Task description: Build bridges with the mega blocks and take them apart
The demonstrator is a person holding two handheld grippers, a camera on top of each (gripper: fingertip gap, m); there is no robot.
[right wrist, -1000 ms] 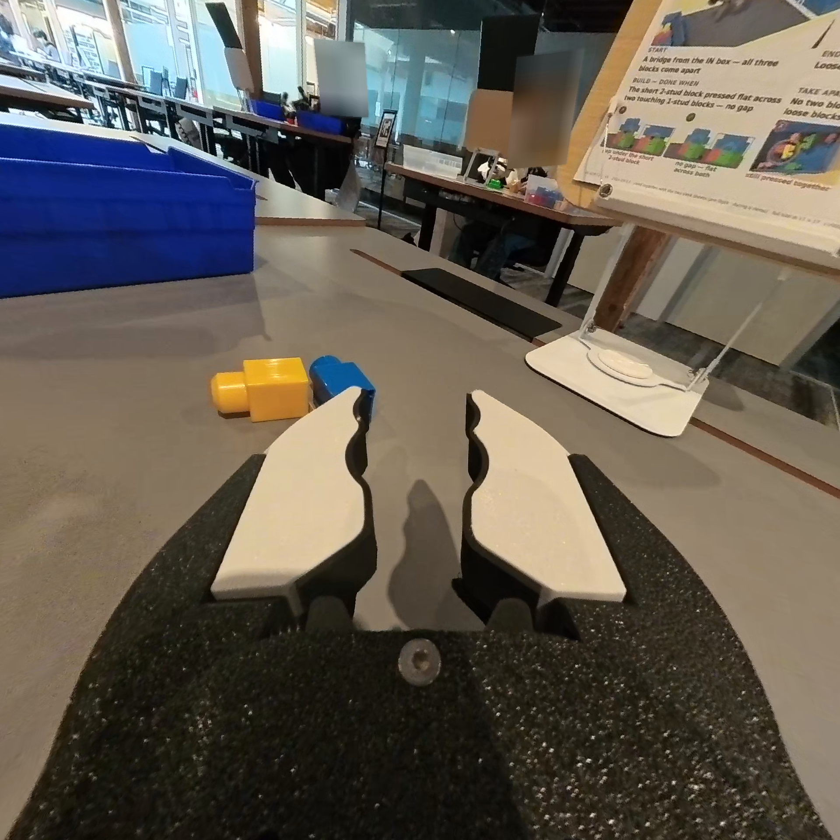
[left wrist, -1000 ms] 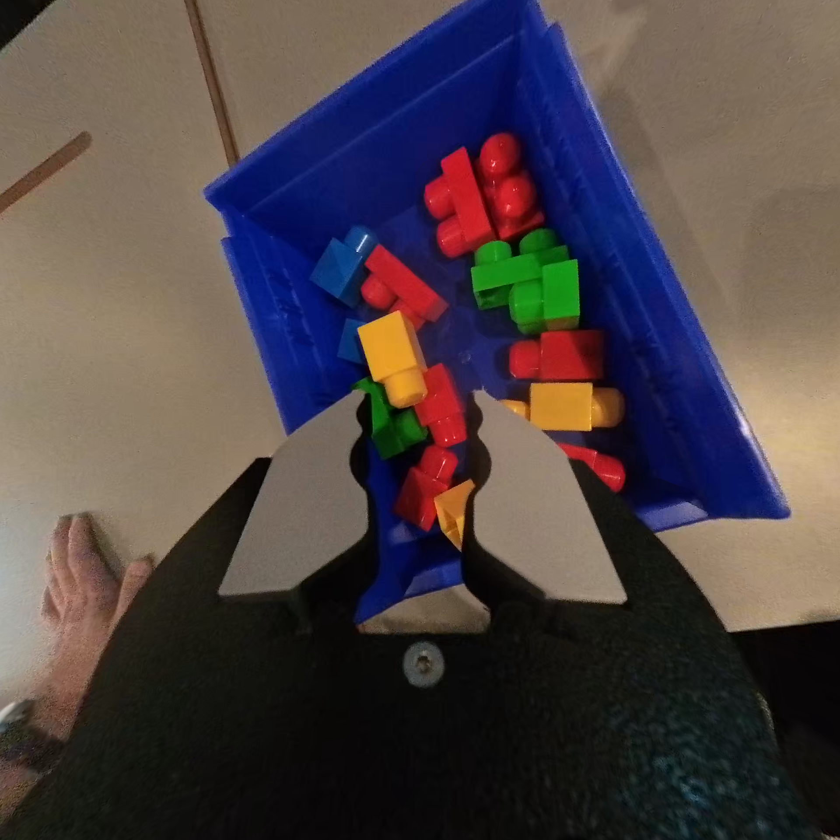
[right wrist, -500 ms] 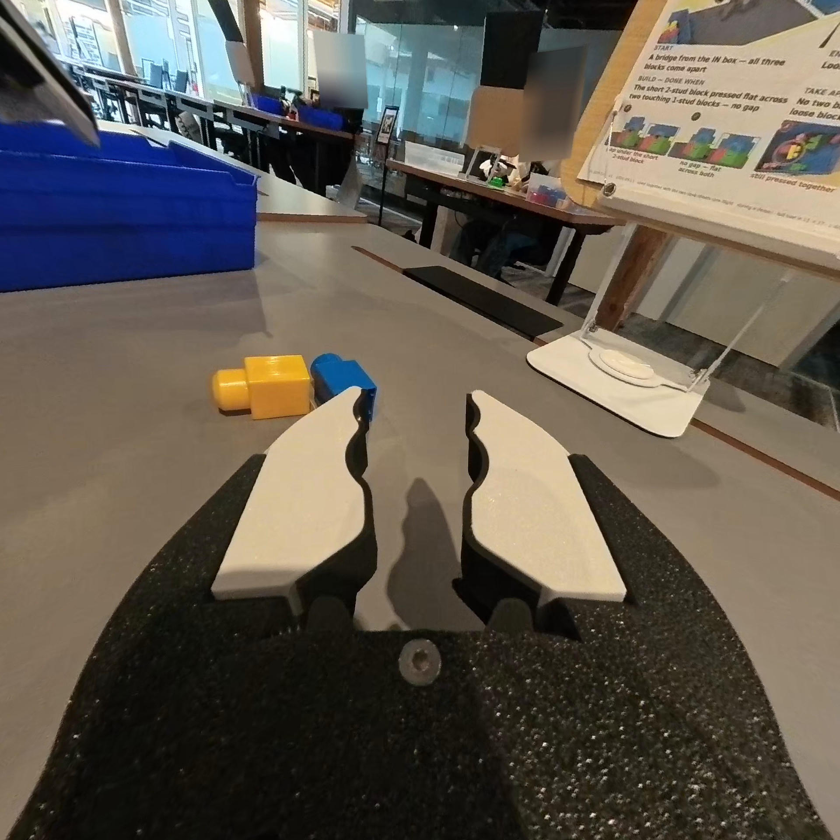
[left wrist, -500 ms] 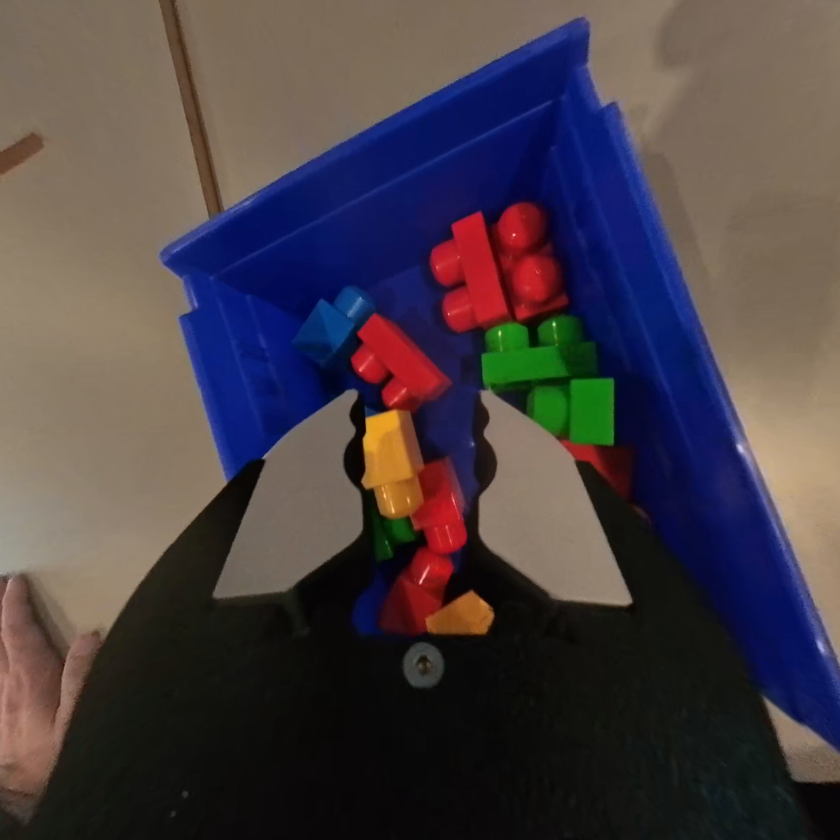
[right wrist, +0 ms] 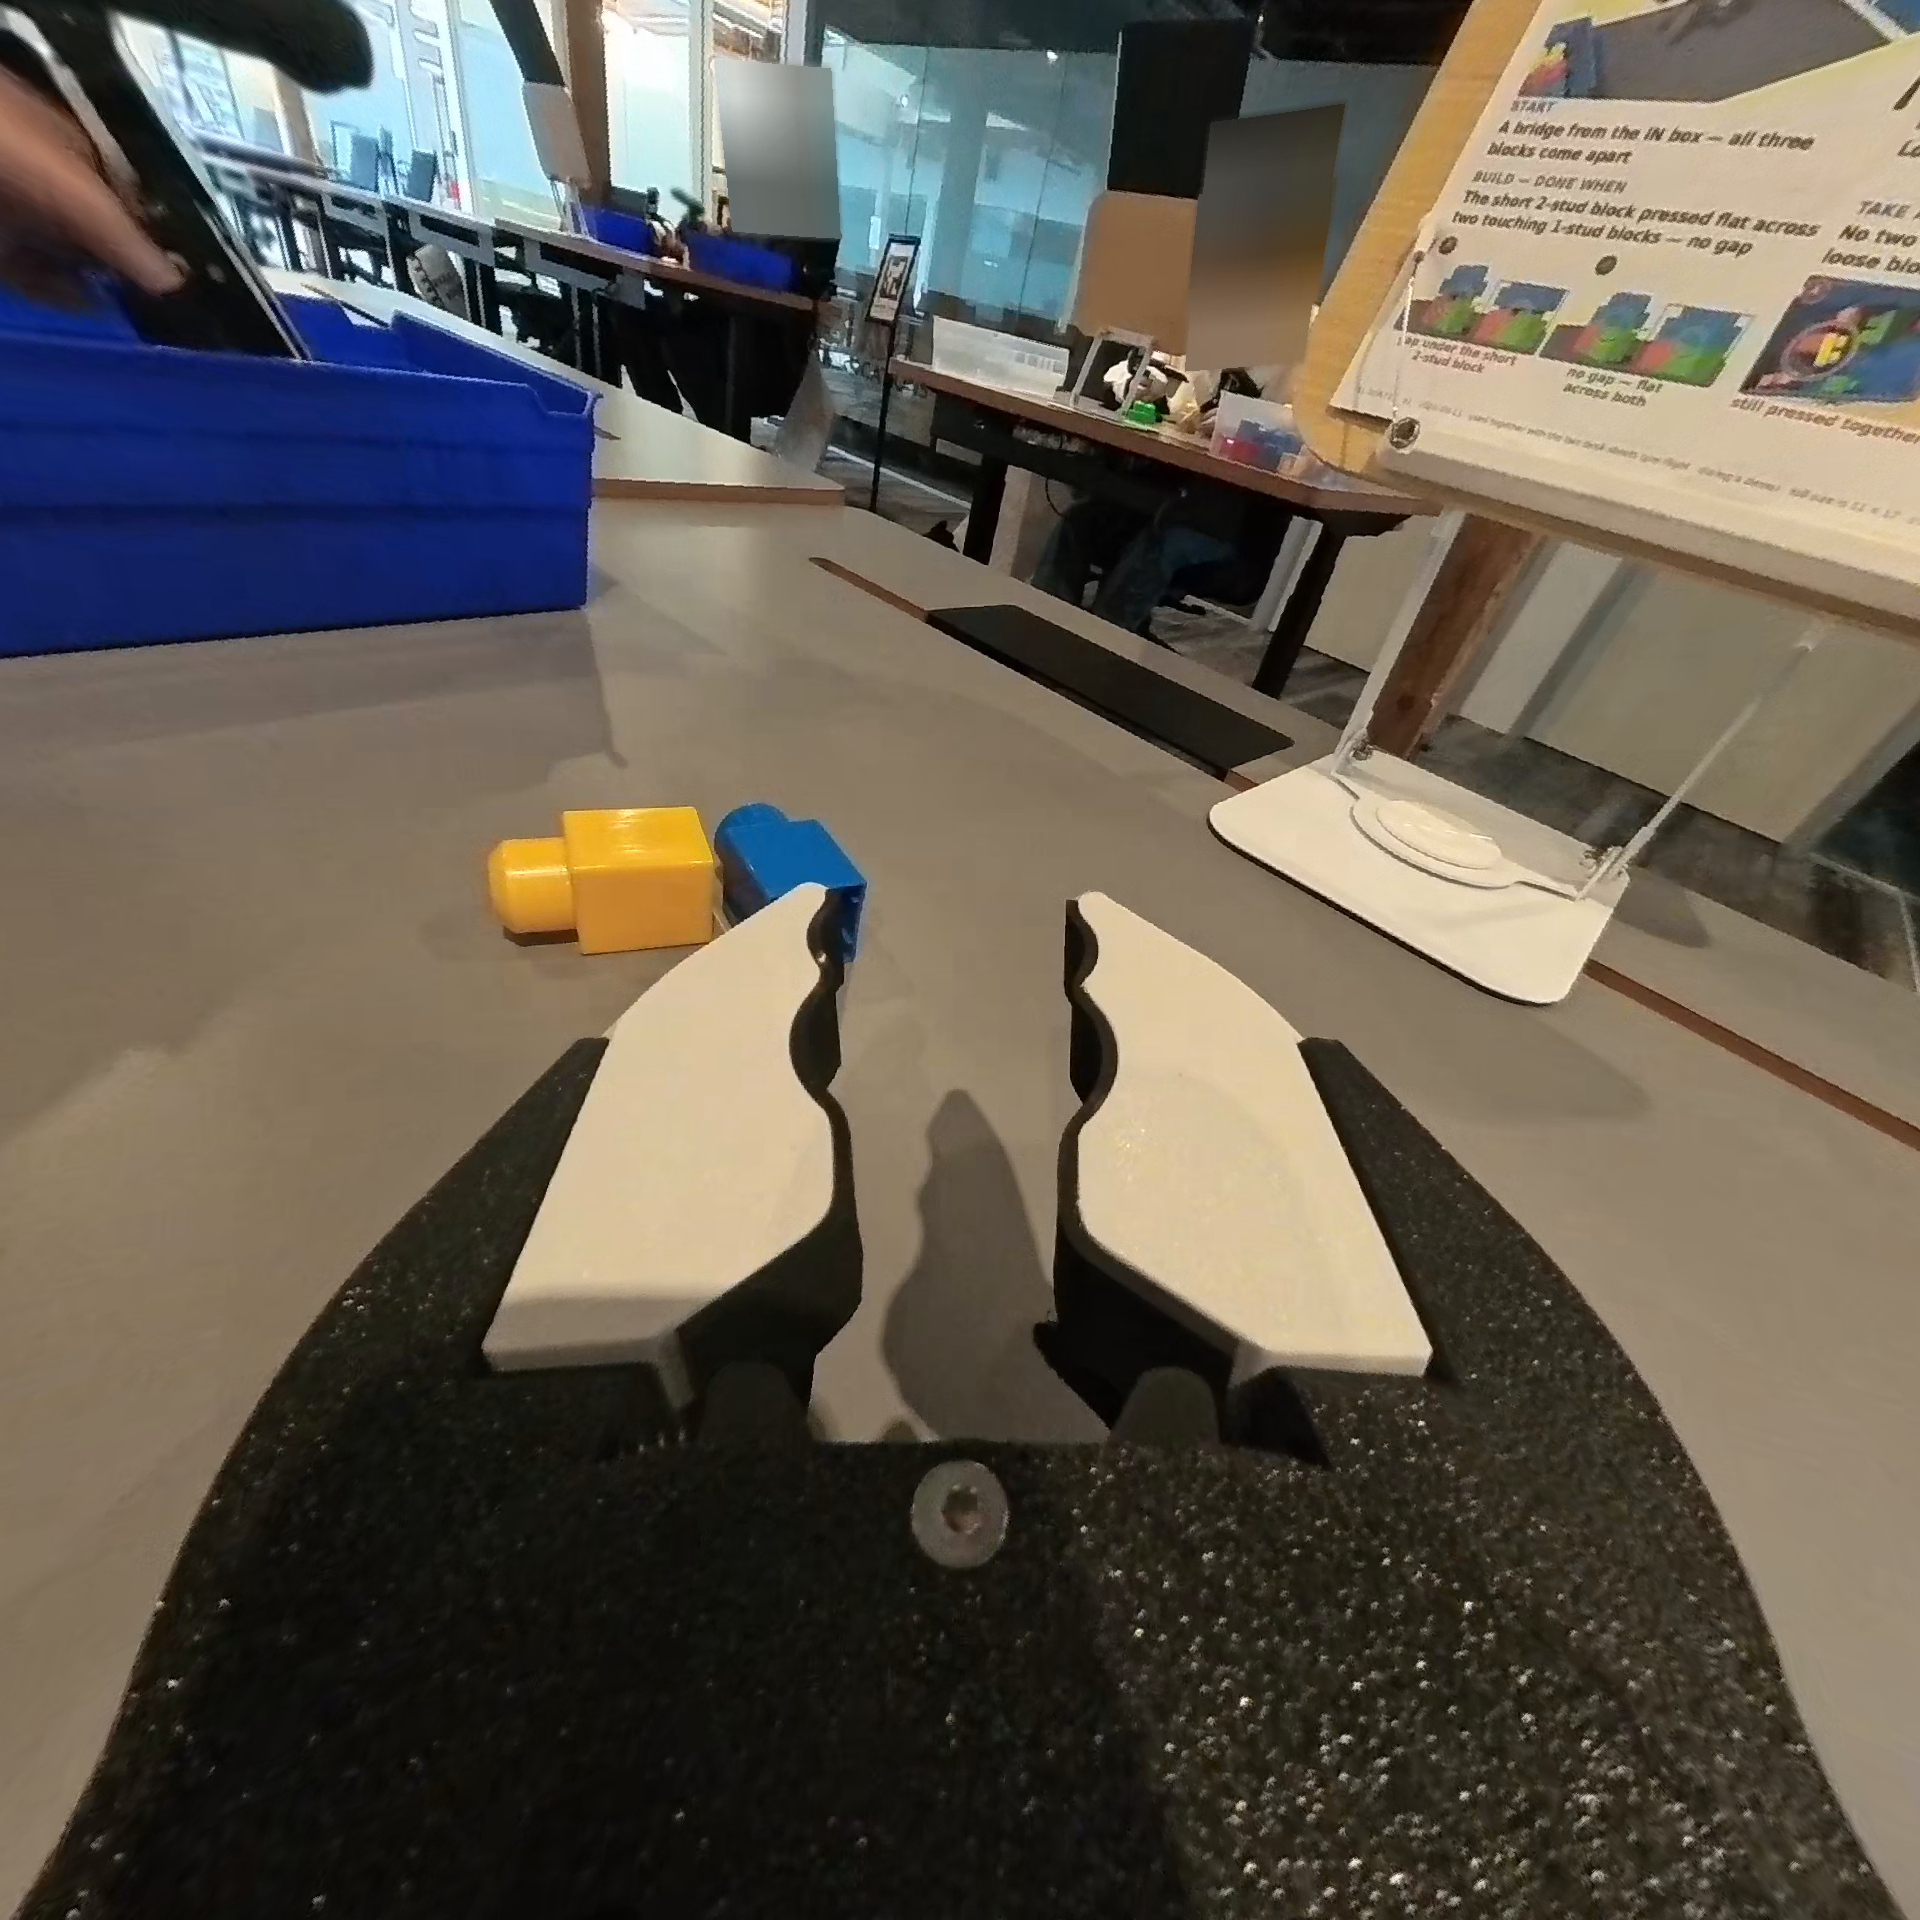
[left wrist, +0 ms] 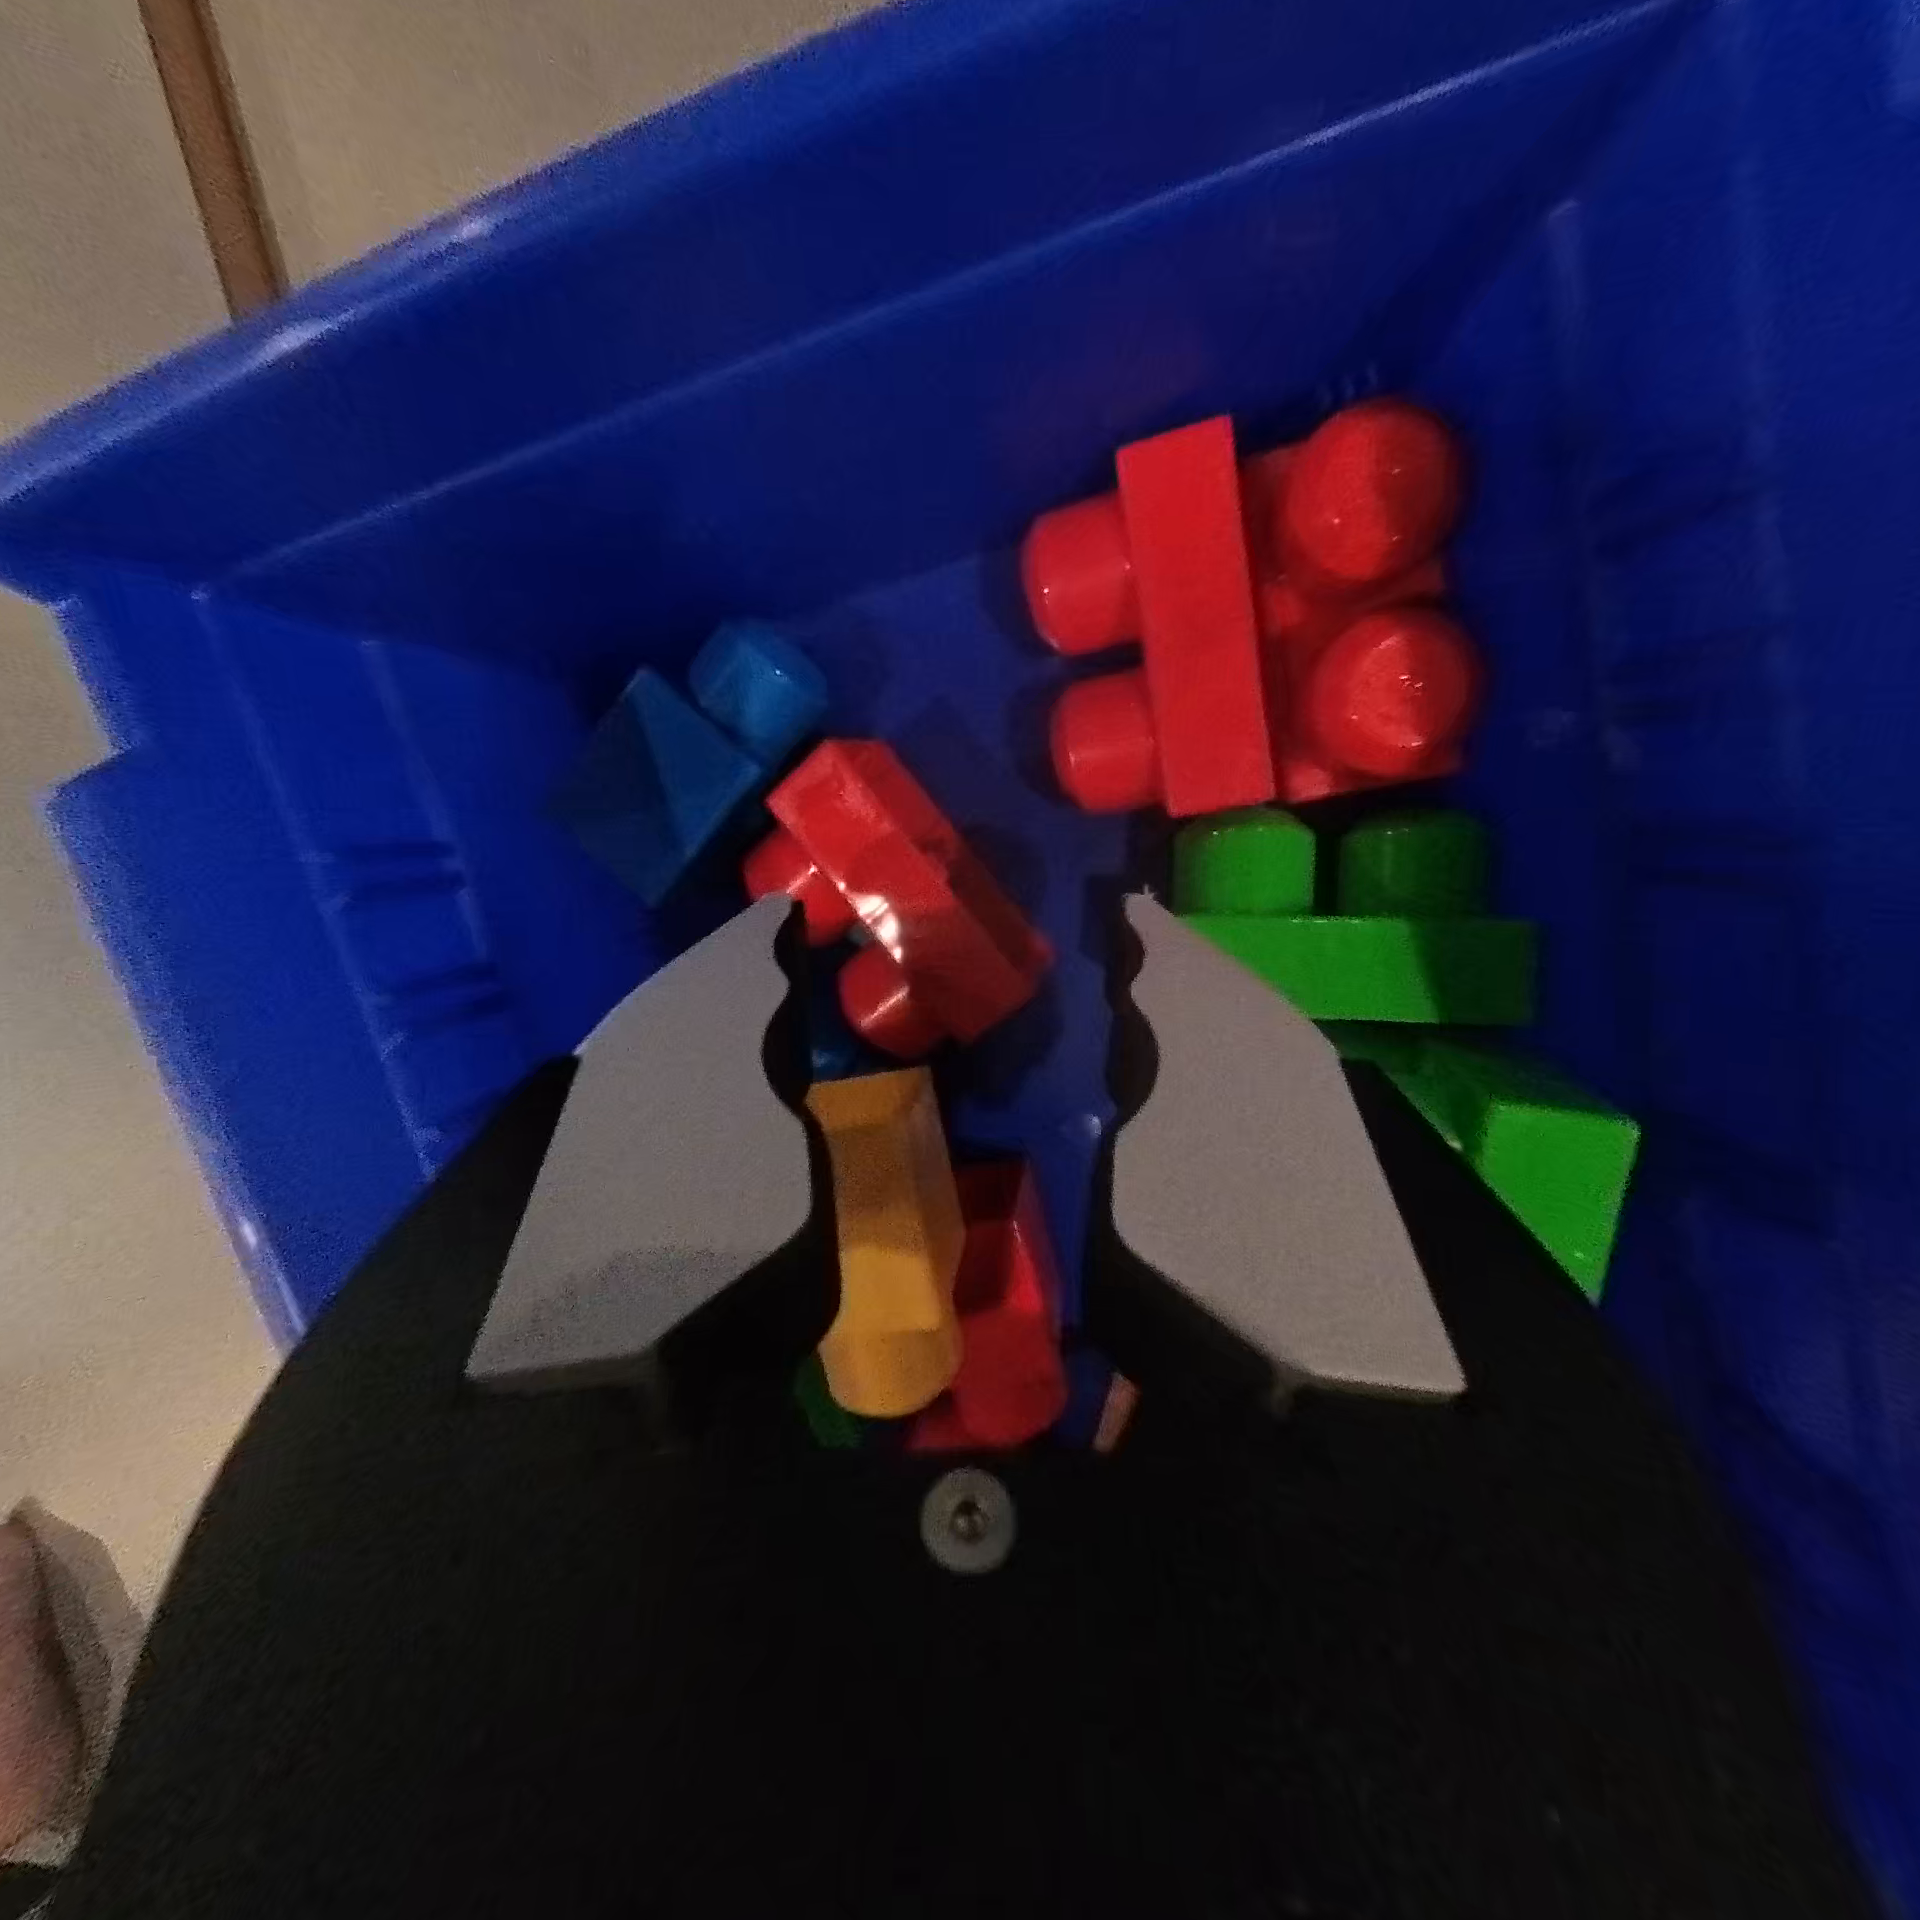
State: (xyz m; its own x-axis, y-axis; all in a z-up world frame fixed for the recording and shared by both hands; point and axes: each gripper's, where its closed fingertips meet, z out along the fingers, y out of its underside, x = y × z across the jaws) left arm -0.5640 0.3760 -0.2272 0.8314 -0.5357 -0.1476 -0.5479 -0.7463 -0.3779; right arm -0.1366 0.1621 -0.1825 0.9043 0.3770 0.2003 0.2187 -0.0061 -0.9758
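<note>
The left hand-held gripper (left wrist: 956,914) is seen lowered into a blue bin (left wrist: 727,343) of mega blocks, its grey fingers (left wrist: 675,1122) spread wide with nothing clamped between them. A red two-stud block (left wrist: 904,894) lies tilted at the fingertips, close to the left one, with clear space beside the right pad. Nearer the gripper body, a yellow block (left wrist: 883,1236) and a red block (left wrist: 1003,1309) are lying in the gap between the fingers; no pressing by the pads can be made out. A blue block (left wrist: 686,769) is wedged against the bin wall, a pair of red two-stud blocks (left wrist: 1247,613) is resting at the far end, and green blocks (left wrist: 1382,945) are piled along the right side.

The right hand-held gripper (right wrist: 945,914) is held low over the grey tabletop (right wrist: 312,1039), its white fingers (right wrist: 1195,1122) moderately apart and gripping nothing. Just beyond its left fingertip, a yellow one-stud block (right wrist: 623,878) and a blue one-stud block (right wrist: 790,873) are lying on their sides, close together. The blue bin (right wrist: 291,499) is visible at the far left, with the other gripper above it. An instruction sheet on a stand (right wrist: 1455,862) is positioned to the right.
</note>
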